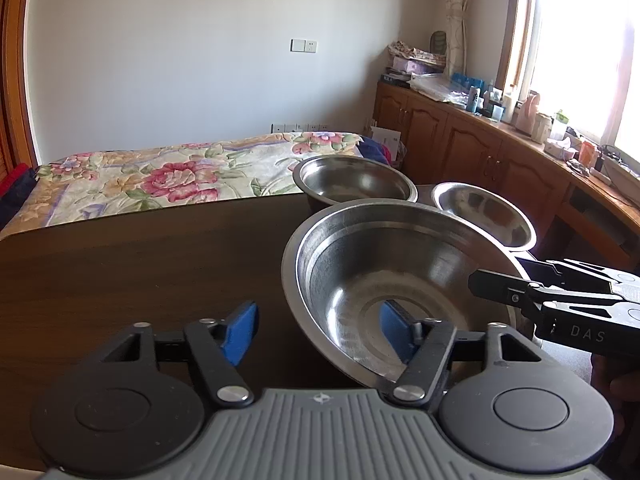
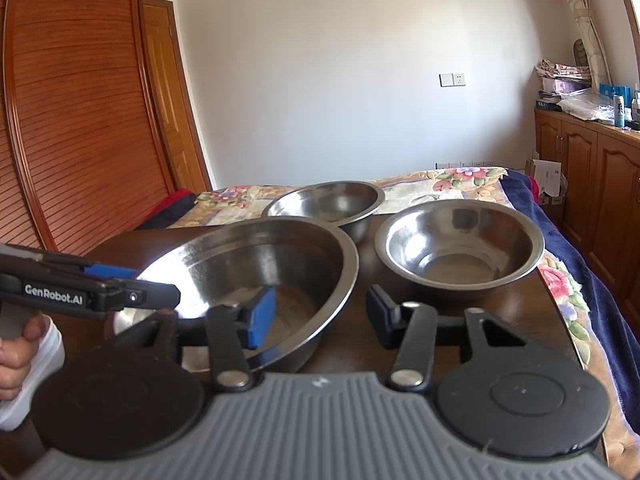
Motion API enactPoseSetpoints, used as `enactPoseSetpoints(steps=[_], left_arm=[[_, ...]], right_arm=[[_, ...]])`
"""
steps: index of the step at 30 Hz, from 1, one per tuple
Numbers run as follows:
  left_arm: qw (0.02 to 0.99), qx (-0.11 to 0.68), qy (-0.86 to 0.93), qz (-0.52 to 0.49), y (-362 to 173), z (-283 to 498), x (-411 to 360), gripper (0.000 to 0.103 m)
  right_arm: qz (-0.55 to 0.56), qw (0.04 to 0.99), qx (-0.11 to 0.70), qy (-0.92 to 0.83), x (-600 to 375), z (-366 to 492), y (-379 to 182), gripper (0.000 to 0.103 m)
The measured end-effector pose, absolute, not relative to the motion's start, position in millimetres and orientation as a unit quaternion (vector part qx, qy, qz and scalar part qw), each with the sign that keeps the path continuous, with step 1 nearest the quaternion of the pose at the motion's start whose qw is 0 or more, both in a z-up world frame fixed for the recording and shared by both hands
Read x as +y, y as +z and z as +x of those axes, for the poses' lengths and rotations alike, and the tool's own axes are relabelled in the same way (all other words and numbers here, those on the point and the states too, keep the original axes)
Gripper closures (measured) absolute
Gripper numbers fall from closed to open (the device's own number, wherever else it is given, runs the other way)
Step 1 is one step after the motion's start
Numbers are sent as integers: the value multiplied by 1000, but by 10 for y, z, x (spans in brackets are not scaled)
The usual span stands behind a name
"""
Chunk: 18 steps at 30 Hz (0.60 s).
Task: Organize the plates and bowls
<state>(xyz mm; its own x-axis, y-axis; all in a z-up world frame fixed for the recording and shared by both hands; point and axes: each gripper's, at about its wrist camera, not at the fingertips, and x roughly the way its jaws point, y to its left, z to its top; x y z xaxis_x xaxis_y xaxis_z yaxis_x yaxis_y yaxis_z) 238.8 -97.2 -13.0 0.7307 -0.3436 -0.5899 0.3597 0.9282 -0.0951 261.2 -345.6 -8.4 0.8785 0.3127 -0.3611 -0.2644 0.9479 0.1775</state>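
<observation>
A: Three steel bowls on the dark table (image 1: 120, 272). Big bowl (image 1: 384, 280) at about 3 o'clock of the tabletop in the left wrist view, tilted, its near rim raised.

B: Left gripper (image 1: 318, 330)?

A: Jaws apart, straddling the big bowl's near-left rim: one blue pad (image 1: 394, 332) inside the bowl, the other outside over bare wood. Whether the pads touch the steel, cannot tell.

B: Right gripper (image 2: 320, 312)?

A: Also spread, straddling the opposite rim, blue pad (image 2: 262, 316) inside, dark finger outside.

B: The others?

A: Deep bowl (image 2: 328, 204) at 12 o'clock by the far table edge, just behind the big one. Medium bowl (image 2: 460, 240) at 2 o'clock, near the right edge.

B: Open room?

A: Left half of the table, 9 to 11 o'clock. Floral bed (image 1: 160, 176) just beyond the far edge.
</observation>
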Motion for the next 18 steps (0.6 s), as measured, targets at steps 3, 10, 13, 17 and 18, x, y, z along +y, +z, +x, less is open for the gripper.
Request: enactPoseSetpoints(steps=[3, 10, 13, 17, 18], left_arm=[[928, 318, -192, 13, -135, 2394, -984, 42], [923, 328, -203, 15, -159, 2408, -1011, 59], [922, 329, -204, 16, -150, 2395, -1027, 62], [921, 330, -206, 20, -147, 2377, -1041, 62], [921, 330, -206, 20, -143, 2376, -1036, 62]], right_arm=[[61, 967, 198, 151, -3448, 2615, -86, 58], [61, 967, 195, 154, -3439, 2615, -82, 68], [61, 967, 195, 151, -3440, 2616, -81, 69], [64, 967, 195, 149, -3462, 2621, -87, 70], [63, 968, 194, 148, -3461, 2621, -87, 71]])
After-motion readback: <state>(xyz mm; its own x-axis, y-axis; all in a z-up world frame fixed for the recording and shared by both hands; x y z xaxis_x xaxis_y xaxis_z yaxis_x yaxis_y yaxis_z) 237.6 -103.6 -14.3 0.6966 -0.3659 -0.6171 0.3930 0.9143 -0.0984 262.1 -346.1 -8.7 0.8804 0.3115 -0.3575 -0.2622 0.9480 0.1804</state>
